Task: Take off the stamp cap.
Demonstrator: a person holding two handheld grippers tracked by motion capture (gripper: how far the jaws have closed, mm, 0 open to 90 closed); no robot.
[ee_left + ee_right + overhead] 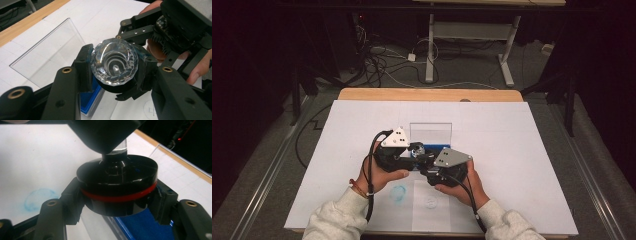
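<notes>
On the white table sheet [512, 150], left fingers [83, 67] grasp a crystal top [114, 63], right fingers [71, 197] its black base [117, 187].

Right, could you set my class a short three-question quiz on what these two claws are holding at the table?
1. True or false: the left claw is shut on a faceted clear glass piece.
2. The band round the black disc in the right claw is: A green, B red, C yellow.
3. Fill in: the tray below the disc is coloured ____.
Key: 1 true; 2 B; 3 blue.
</notes>
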